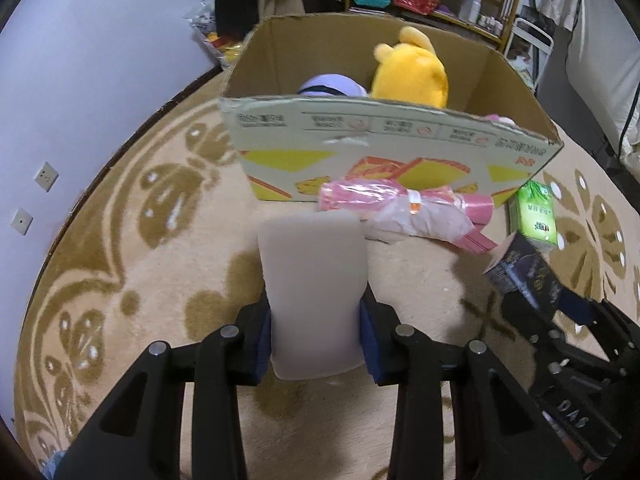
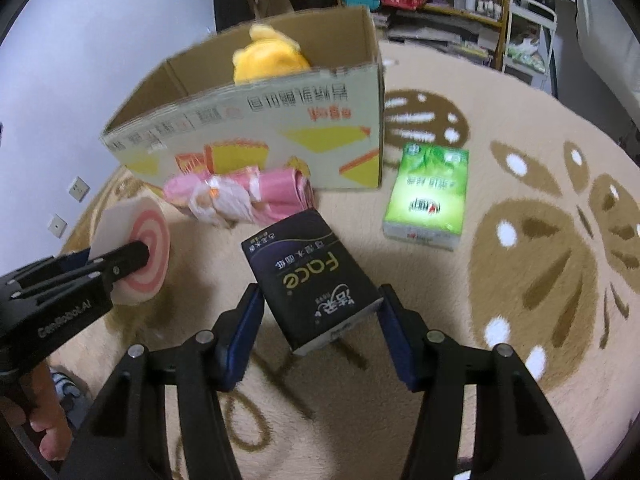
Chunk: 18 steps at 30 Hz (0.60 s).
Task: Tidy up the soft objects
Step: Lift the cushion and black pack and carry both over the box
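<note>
Dark tissue pack (image 2: pixel 316 276) clamped in right claw (image 2: pixel 320 320); left claw (image 1: pixel 316 340) grips sponge (image 1: pixel 314 280) (pink-ringed).

Our left gripper (image 1: pixel 316 344) and right gripper (image 2: pixel 320 328) share one build: black angular linkage arms joined by round silver pivot pins, with blue pads lining the inner faces of the fingers. We see white "GenRobot.AI" lettering printed on the left unit's black housing.
</note>
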{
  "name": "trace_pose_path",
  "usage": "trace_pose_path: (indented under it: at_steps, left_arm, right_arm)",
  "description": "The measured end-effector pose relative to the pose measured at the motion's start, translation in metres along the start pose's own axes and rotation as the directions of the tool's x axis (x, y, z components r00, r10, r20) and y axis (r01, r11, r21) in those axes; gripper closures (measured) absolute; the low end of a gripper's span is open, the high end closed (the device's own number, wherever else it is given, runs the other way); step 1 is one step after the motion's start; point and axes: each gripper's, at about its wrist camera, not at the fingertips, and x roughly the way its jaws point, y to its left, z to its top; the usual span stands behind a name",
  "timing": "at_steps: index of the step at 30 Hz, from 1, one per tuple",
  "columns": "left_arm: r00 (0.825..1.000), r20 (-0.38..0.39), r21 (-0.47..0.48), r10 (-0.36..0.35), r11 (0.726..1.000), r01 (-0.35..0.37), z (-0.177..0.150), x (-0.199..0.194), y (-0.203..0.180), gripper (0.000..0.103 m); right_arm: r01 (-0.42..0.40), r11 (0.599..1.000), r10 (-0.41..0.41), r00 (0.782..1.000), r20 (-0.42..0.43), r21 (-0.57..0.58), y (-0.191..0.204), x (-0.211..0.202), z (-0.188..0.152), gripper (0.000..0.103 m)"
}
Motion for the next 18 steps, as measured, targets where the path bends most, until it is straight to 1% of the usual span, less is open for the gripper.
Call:
trace_pose_path:
  at_steps: [2, 4, 6, 9, 11, 15, 18]
  left_arm:
    - [1.000, -0.005, -0.023, -0.013, 1.000, 0.013, 0.001, -0.003, 0.005, 0.068]
    - [1.000, 0.011, -0.028, 0.003, 1.000, -0.002, 0.002, -0.007, 0.008, 0.068]
    - [0.999, 0.034, -0.012, 0.029, 1.000, -0.029, 0.002, -0.014, 0.007, 0.068]
    - [0.994, 0.096, 0.008, 0.059, 0.998, -0.060, 0.007, -0.029, 0.006, 0.068]
    - [0.988, 0.138, 0.011, 0.076, 0.997, -0.078, 0.011, -0.039, 0.006, 0.068]
    - [0.969, 0.221, 0.028, 0.113, 0.992, -0.122, 0.019, -0.058, 0.005, 0.068]
    - [0.957, 0.265, 0.035, 0.119, 0.990, -0.133, 0.024, -0.070, 0.004, 0.068]
  right_arm:
    - [-0.006, 1.000, 0.006, 1.000, 0.023, -0.002, 0.001, -0.007, 0.002, 0.042]
    - [-0.012, 1.000, 0.012, 0.999, 0.044, -0.002, 0.009, -0.010, 0.004, 0.042]
    - [-0.018, 1.000, 0.019, 0.998, 0.064, -0.004, 0.012, -0.014, 0.008, 0.042]
    - [-0.024, 1.000, 0.026, 0.993, 0.113, -0.019, 0.017, -0.027, 0.011, 0.042]
    - [-0.029, 0.999, 0.033, 0.988, 0.149, -0.027, 0.020, -0.035, 0.015, 0.042]
    - [-0.039, 0.999, 0.045, 0.977, 0.207, -0.035, 0.023, -0.046, 0.023, 0.042]
    - [-0.044, 0.998, 0.053, 0.970, 0.235, -0.045, 0.027, -0.052, 0.031, 0.042]
